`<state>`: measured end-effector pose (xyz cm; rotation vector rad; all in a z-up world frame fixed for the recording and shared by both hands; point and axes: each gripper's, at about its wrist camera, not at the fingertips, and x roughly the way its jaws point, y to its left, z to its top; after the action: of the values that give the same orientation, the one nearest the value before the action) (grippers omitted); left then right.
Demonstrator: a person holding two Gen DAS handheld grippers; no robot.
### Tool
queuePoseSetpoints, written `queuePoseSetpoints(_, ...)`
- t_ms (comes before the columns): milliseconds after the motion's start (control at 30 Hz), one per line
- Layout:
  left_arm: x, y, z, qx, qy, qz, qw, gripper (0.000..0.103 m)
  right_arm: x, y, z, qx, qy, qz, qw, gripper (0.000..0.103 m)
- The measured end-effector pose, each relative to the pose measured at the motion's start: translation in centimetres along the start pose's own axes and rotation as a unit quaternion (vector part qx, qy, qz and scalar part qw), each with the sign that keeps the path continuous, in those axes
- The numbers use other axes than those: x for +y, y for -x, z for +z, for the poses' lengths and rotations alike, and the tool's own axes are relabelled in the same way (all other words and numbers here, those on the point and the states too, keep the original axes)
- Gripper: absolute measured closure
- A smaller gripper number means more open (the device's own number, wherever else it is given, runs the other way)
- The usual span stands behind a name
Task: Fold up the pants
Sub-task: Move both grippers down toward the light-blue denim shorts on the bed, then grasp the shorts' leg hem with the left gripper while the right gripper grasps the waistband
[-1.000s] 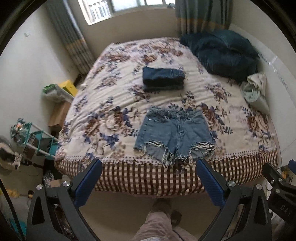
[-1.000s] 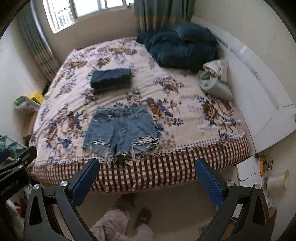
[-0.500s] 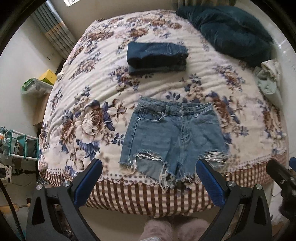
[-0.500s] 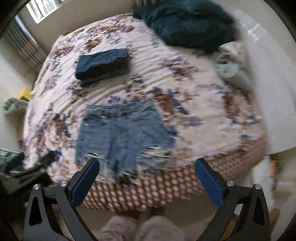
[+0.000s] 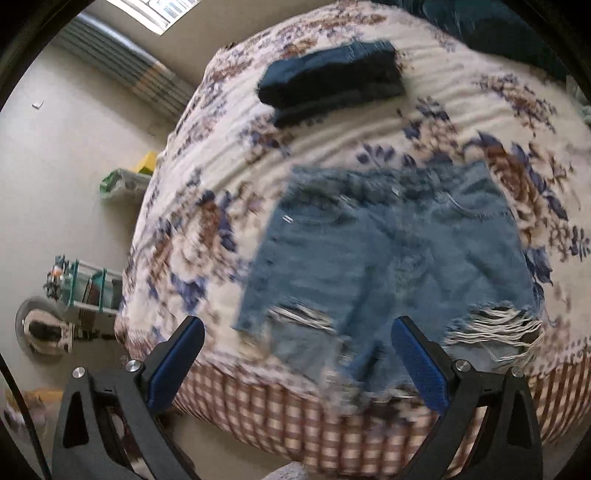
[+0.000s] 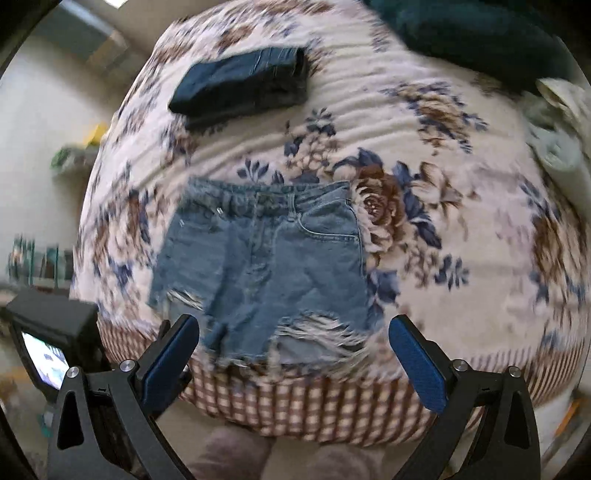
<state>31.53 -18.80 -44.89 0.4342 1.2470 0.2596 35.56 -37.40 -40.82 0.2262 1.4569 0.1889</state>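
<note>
Light blue denim shorts (image 5: 388,258) with frayed hems lie flat on the floral bedspread (image 5: 207,236), waistband away from me, hems at the bed's near edge. They also show in the right wrist view (image 6: 266,266). My left gripper (image 5: 297,354) is open and empty, just above the left leg hem. My right gripper (image 6: 293,350) is open and empty, just above the right leg hem. The left gripper's body (image 6: 51,336) shows at the lower left of the right wrist view.
A folded dark denim stack (image 5: 332,79) lies farther back on the bed, also in the right wrist view (image 6: 243,83). A dark teal duvet (image 6: 480,33) and pale crumpled clothes (image 6: 561,122) lie at the back right. A shelf rack (image 5: 85,284) stands left of the bed.
Both grippers have moved forward and down toward the shorts, which now fill much more of each view. Both stay open. The shorts have not moved.
</note>
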Motion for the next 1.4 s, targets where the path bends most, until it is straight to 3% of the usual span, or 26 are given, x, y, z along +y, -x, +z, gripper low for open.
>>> queuePoseSetpoints(100,-4.9,-0.4,-0.8,0.015,0.005,0.007,0.9998,0.0,-3.5,-4.1,1.6,0.042,0.023,0.034,0.998,0.0)
queuePoseSetpoints(267,-13.8,-1.4,-1.5,0.018,-0.002,0.009,0.9998,0.0,-9.9,-11.4,4.7,0.083,0.022,0.13,0.988,0.0)
queuePoseSetpoints(467,-22.9,-5.3,-1.7,0.01,-0.031,0.012,0.9994,0.0,-14.4,-20.9,7.7,0.156,0.041,0.156,0.974,0.0)
queuePoseSetpoints(600,-24.8,-7.1,-1.7,0.005,-0.026,0.023,0.9994,0.001,-15.8,-25.3,9.5,0.183,0.036,0.22,0.958,0.0)
queuePoseSetpoints(700,-24.4,-7.3,-1.7,0.005,-0.003,-0.004,1.0,0.015,-16.5,-27.4,10.6,0.182,0.02,0.257,0.949,0.0)
queuePoseSetpoints(767,-24.7,-6.9,-2.0,0.003,-0.002,-0.02,0.9998,0.03,-16.2,-27.4,11.0,0.166,0.02,0.284,0.944,0.0)
queuePoseSetpoints(900,-25.0,-5.7,-2.8,-0.004,-0.018,-0.024,0.9996,0.03,-15.5,-26.9,11.4,0.142,0.023,0.322,0.936,0.0)
queuePoseSetpoints(1033,-26.8,-6.0,-3.6,-0.001,-0.049,-0.028,0.9984,0.031,-14.7,-28.1,11.8,0.142,0.018,0.321,0.936,0.0)
queuePoseSetpoints(1100,-26.5,-6.2,-3.7,-0.001,-0.043,-0.051,0.9978,0.061,-14.0,-27.8,12.0,0.128,0.024,0.329,0.935,0.02)
queuePoseSetpoints(1133,-26.0,-6.5,-3.4,0.004,-0.031,-0.065,0.9974,0.078,-13.6,-27.5,12.1,0.123,0.029,0.327,0.937,0.057)
queuePoseSetpoints(1167,-25.3,-6.8,-3.0,0.007,-0.019,-0.076,0.9969,0.087,-13.2,-27.7,12.2,0.126,0.031,0.319,0.939,0.071)
queuePoseSetpoints(1233,-24.0,-6.7,-2.4,0.006,-0.003,-0.086,0.9963,0.09,-13.0,-27.6,12.1,0.12,0.034,0.301,0.945,0.079)
queuePoseSetpoints(1400,-19.5,-4.2,-1.7,-0.021,0.021,-0.08,0.9963,0.093,-13.7,-25.7,11.8,0.11,0.005,0.308,0.945,0.089)
